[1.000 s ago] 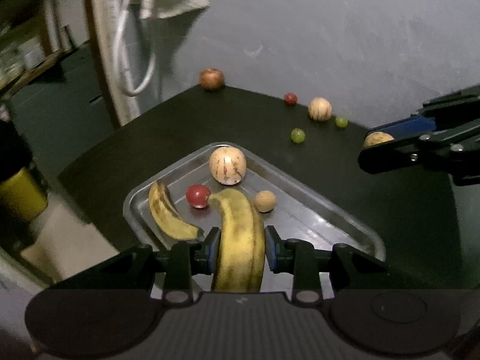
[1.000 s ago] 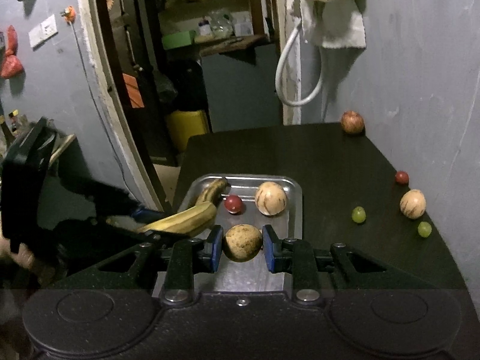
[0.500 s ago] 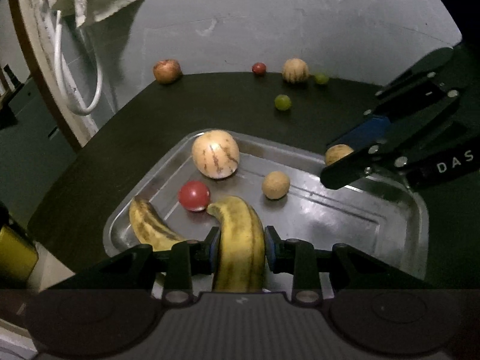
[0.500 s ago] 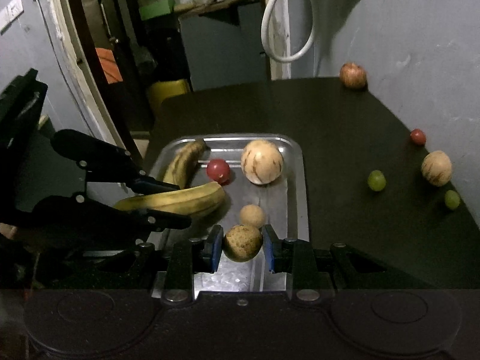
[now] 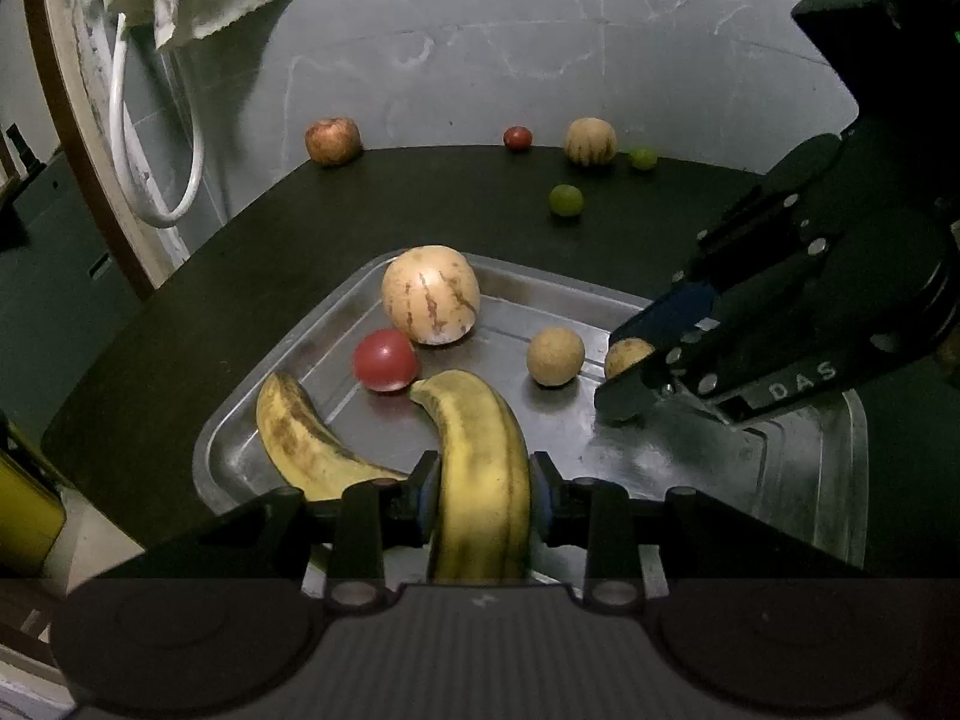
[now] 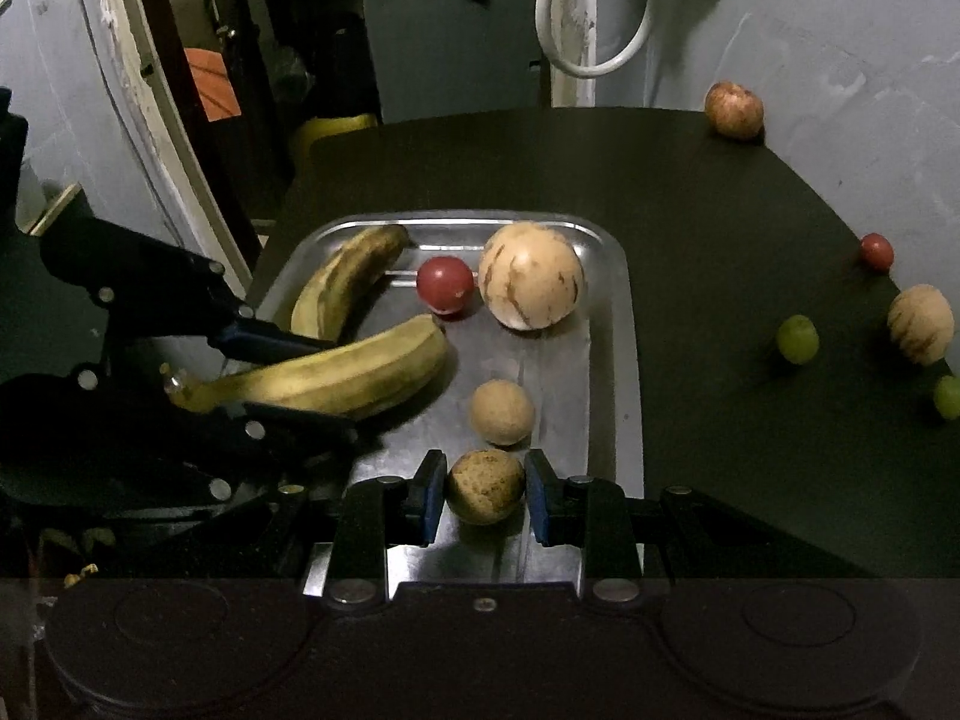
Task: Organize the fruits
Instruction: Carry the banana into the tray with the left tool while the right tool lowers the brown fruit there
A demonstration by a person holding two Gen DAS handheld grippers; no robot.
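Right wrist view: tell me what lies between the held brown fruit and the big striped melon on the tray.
One small tan round fruit lies loose on the tray, in the right wrist view.

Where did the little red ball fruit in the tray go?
The small red fruit lies in the metal tray, far end in the right wrist view, between the darker banana and the big striped melon.

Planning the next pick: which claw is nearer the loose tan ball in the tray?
Right. The right claw, shut on a brown fruit, sits just short of the tan ball; the left claw grips a banana farther off.
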